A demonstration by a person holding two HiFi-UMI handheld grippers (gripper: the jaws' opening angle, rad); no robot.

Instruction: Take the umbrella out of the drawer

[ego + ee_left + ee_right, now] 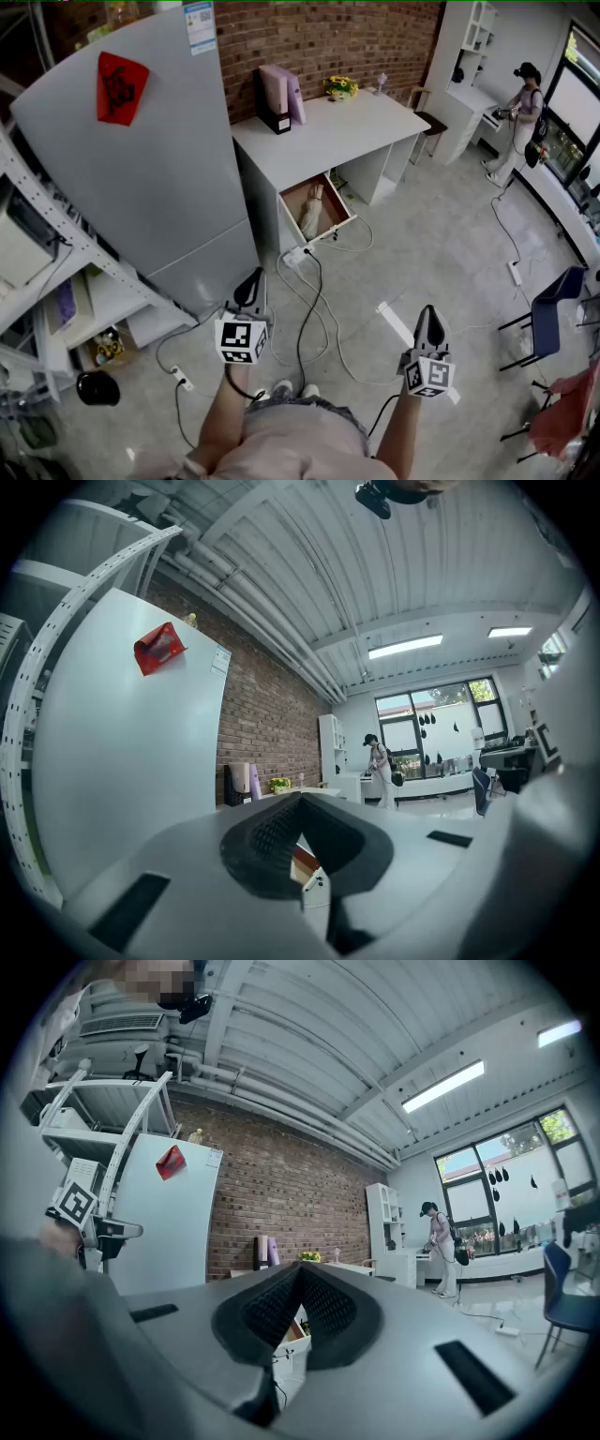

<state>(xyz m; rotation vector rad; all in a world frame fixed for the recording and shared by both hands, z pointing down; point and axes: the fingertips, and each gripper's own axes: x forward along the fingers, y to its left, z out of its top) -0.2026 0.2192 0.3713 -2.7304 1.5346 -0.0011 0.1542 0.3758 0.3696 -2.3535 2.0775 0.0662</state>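
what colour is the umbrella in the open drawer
Beige to cream. The umbrella lies in the open drawer under the white desk, clearest in the head view.

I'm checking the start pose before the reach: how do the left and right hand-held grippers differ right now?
The left black-jawed gripper hangs by the grey fridge; the right black-jawed gripper hangs over the floor by a white strip. The left shows farther forward than the right. Both are shut, empty and level.
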